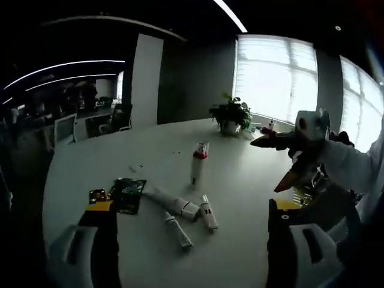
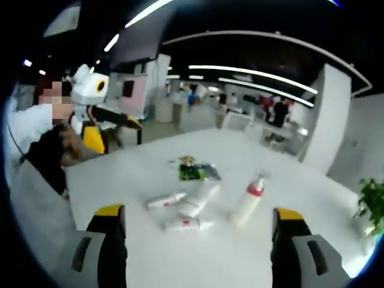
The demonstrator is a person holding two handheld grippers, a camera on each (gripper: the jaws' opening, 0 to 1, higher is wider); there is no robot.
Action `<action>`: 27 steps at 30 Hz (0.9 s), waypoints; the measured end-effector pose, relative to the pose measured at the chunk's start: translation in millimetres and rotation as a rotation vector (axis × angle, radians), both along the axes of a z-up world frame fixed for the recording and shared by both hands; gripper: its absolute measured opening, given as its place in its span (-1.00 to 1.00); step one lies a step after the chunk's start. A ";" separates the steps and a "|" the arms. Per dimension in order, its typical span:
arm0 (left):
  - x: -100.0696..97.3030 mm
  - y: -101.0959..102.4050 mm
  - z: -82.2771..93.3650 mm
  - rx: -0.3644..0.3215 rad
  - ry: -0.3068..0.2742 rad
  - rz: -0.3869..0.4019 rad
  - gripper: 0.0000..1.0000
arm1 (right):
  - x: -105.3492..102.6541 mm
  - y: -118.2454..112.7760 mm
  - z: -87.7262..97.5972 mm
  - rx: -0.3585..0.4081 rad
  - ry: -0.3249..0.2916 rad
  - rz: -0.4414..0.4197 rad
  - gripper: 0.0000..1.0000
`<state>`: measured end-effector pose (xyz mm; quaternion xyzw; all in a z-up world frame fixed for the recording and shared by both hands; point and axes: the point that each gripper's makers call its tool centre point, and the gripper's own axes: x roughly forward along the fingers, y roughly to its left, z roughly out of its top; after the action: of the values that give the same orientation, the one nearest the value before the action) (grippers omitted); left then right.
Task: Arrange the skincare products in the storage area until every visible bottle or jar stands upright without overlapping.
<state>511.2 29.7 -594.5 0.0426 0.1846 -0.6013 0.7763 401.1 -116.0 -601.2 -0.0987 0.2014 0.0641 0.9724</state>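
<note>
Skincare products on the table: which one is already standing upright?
The pump bottle with the red collar. It stands apart from the three tubes, which lie flat on the table beside the dark packet.

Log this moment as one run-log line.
left gripper: open, empty | right gripper: open, empty | pump bottle: upright | three tubes: lying on white table | phase: pre-grasp

Dim, soft-focus fisheye views, blown-out windows (image 1: 273,75), ceiling light strips (image 2: 252,75), pale glare across the table (image 2: 150,246).
</note>
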 end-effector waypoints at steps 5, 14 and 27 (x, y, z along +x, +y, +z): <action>-7.6 30.2 8.8 0.004 -0.055 0.033 0.99 | -12.8 10.2 8.0 -0.013 -0.010 0.009 1.00; -22.5 74.8 15.3 0.017 -0.076 0.103 0.99 | -31.7 27.2 19.4 -0.025 -0.011 0.018 1.00; -35.4 108.4 27.0 -0.025 -0.060 0.142 0.99 | -46.3 40.1 35.6 -0.014 -0.032 0.007 1.00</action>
<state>475.8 138.1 -567.5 0.0376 0.1559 -0.5452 0.8228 354.7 -76.0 -565.7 -0.1072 0.1859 0.0646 0.9746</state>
